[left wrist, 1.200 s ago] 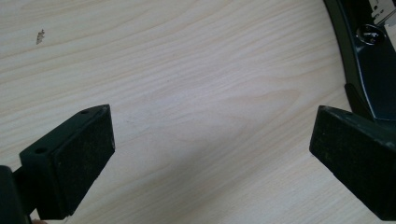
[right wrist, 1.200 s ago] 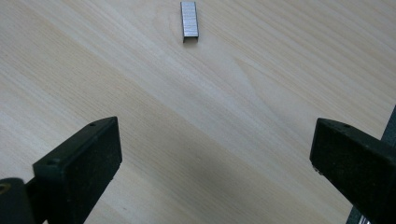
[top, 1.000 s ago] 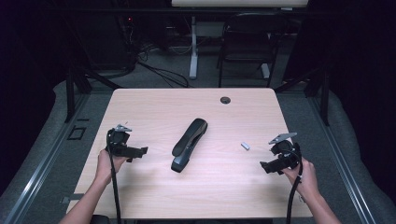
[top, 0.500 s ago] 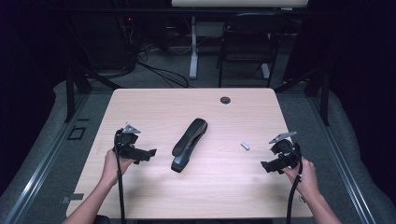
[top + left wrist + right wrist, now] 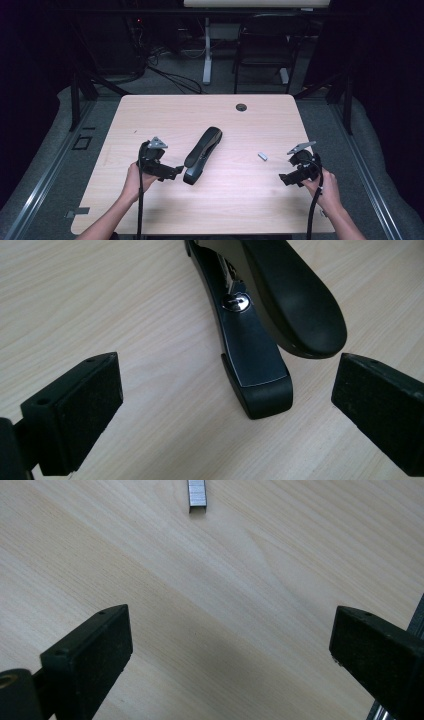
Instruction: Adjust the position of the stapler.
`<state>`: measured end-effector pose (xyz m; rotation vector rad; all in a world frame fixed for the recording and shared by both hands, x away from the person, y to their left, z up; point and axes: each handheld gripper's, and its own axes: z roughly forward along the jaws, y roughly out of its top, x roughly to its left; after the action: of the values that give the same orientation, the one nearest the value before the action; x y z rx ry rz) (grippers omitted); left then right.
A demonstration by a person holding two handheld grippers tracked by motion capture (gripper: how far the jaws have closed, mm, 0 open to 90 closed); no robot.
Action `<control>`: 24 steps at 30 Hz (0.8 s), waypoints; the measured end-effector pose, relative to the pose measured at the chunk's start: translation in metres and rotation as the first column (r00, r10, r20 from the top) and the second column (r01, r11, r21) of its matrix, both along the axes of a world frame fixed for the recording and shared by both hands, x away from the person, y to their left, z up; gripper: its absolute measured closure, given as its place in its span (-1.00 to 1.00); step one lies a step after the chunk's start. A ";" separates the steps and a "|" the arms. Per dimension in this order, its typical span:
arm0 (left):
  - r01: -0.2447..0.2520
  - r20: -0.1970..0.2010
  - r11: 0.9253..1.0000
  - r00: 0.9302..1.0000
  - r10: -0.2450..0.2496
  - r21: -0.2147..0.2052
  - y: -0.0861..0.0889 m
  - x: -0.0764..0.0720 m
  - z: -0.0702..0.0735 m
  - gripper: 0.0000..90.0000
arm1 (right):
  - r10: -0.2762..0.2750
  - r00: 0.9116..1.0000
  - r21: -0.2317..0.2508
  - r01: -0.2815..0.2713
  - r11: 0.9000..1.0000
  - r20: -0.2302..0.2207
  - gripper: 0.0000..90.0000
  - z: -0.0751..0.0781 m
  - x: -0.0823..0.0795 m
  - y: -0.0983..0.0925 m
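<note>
A black stapler lies slanted in the middle of the wooden table, its near end toward the left hand. In the left gripper view the stapler has its near end between and just beyond the wide-apart jaws. My left gripper is open, right beside the stapler's near end without touching it. A small strip of staples lies right of the stapler; the same staple strip lies ahead of the right jaws. My right gripper is open above bare table at the right.
A round cable hole sits near the table's far edge. Beyond the table stand a dark chair, a white table leg and floor cables. Black cables trail from both grippers toward the near edge.
My left gripper has moved right across the table to the stapler's near end. The right gripper has stayed almost still.
</note>
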<state>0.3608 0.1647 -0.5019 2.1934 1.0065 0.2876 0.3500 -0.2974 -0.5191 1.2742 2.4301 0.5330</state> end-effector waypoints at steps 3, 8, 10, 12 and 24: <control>0.000 0.006 1.000 1.000 0.000 0.020 -0.010 -0.001 -0.001 -1.00 | 0.001 1.000 0.001 -0.001 1.000 -0.004 -0.93 -0.001 0.001 0.000; 0.006 0.005 0.999 1.000 -0.006 0.042 -0.019 -0.003 -0.001 -1.00 | 0.003 1.000 -0.001 -0.003 1.000 -0.006 -0.93 -0.001 0.001 0.000; 0.006 0.009 0.999 1.000 -0.007 0.052 -0.024 -0.005 0.000 -0.99 | 0.004 1.000 0.008 -0.004 1.000 -0.007 -0.92 -0.002 0.001 0.000; 0.015 0.021 0.998 1.000 -0.017 0.059 -0.030 -0.008 0.001 -0.94 | 0.004 1.000 0.001 -0.004 1.000 -0.016 -0.92 -0.002 0.001 0.001; 0.041 0.049 0.998 0.998 -0.043 0.048 -0.047 -0.005 -0.001 -0.45 | 0.007 1.000 -0.011 -0.007 1.000 -0.026 -0.88 -0.004 0.001 0.002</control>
<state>0.3562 0.1176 -0.5027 2.2354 0.9342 0.3479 0.3514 -0.2951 -0.5228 1.2769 2.4563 0.5073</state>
